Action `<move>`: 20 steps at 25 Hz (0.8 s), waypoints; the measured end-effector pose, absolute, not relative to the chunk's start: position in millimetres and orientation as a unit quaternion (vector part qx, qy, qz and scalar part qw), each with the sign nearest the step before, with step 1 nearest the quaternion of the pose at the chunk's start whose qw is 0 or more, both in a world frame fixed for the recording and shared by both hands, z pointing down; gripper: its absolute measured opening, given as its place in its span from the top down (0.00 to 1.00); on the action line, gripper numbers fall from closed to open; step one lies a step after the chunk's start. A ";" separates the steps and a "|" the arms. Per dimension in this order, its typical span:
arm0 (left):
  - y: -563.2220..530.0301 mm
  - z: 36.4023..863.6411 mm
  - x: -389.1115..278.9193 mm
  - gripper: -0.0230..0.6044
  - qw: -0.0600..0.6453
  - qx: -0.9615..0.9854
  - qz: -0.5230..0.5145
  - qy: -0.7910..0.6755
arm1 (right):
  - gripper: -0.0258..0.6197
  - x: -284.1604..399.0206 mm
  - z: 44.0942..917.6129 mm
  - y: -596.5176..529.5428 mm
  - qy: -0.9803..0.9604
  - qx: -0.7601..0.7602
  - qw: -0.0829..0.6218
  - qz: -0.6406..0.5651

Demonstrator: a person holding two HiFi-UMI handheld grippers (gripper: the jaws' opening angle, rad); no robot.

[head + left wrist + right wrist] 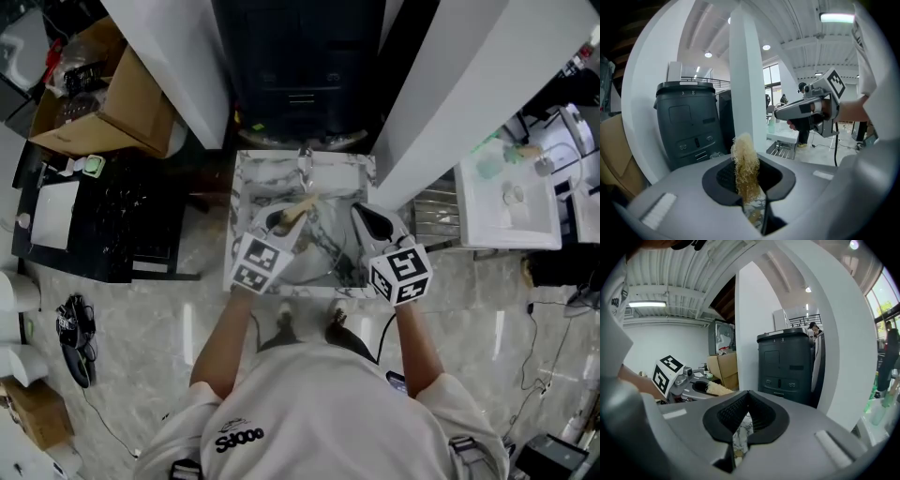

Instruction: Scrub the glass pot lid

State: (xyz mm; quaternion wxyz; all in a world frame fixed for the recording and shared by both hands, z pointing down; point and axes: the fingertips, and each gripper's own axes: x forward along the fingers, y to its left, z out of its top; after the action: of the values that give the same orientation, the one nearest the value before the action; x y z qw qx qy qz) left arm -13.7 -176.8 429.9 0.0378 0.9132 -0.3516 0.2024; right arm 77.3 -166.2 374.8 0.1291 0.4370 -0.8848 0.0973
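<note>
Because your left gripper (pixel 752 190) is clamped on the scrubber (pixel 745 164), its fibres stand clear of the jaws for scrubbing. Your right gripper (pixel 744 416) is closed and empty. The lid cannot be made out (presumably down in the sink (pixel 242 187)).

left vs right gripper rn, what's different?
The left gripper is shut on a straw-coloured fibrous scrubber that sticks out past its jaws. The right gripper is shut with nothing between its jaws. The left marker cube bears a different pattern from the right marker cube. Shared: same grey body and black pads, both hand-held side by side over the marbled sink.
</note>
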 end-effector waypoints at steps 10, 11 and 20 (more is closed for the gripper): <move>-183.7 501.6 -8.9 0.86 0.062 0.911 0.258 -0.316 | 0.96 78.0 431.5 -178.2 -0.873 0.435 0.172 0.142; -184.4 511.6 -8.6 0.86 0.065 0.909 0.264 -0.315 | 0.96 78.5 436.1 -178.7 -0.871 0.434 0.174 0.146; -202.2 565.6 -12.5 0.86 0.073 0.884 0.325 -0.327 | 0.96 79.0 470.2 -181.1 -0.866 0.430 0.181 0.176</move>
State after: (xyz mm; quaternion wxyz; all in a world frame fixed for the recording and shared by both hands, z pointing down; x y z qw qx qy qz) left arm -12.5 -202.2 565.6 0.0733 0.8844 -0.3270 0.3249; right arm 79.0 -181.1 470.2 0.1814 0.4303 -0.8665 0.1764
